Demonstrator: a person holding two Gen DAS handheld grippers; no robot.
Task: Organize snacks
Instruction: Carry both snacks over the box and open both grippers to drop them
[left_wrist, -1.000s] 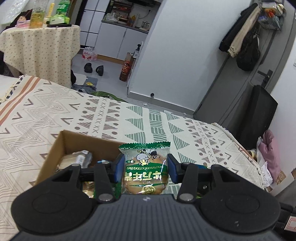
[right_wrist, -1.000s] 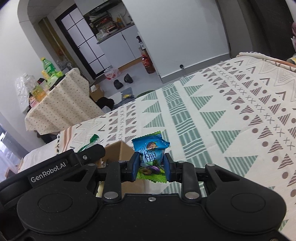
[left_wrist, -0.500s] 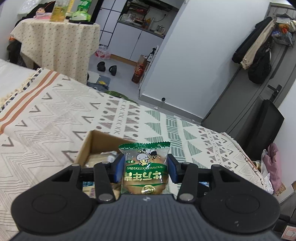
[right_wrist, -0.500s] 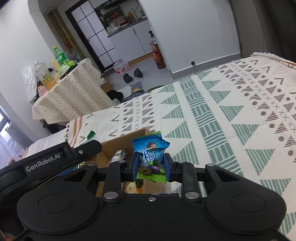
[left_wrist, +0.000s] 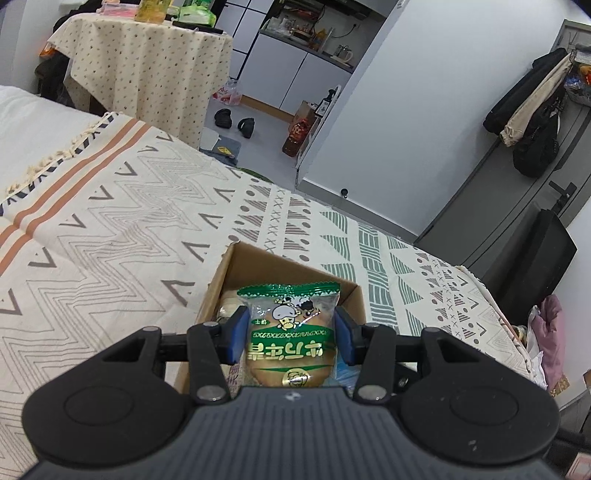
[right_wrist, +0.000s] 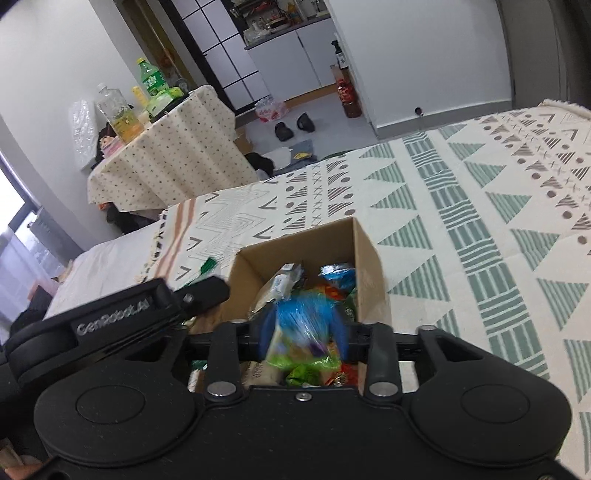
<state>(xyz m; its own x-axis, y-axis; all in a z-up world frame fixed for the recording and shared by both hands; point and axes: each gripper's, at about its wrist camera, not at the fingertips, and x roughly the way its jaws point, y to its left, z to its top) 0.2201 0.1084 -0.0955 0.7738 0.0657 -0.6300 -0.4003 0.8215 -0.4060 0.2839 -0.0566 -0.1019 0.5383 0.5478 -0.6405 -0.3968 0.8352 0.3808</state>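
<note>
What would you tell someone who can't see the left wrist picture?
The left gripper squeezes a green-wrapped bun snack just above an open cardboard box that sits on a patterned bedspread. A room with a covered table lies beyond.

Small home studio apt: patterned bedspread (left_wrist: 122, 206) covering a bed, kitchen cabinets (left_wrist: 295, 74) showing thru doorway, coats (left_wrist: 532, 110) hanging by door.

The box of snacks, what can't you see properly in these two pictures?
- Left wrist view: most of the cardboard box inside is hidden behind the green cake packet and the left tool.
- Right wrist view: the blue packet in the right tool is motion-blurred, so its print is unreadable.
- Right wrist view: the box's near end is cut off by the tool body.
</note>
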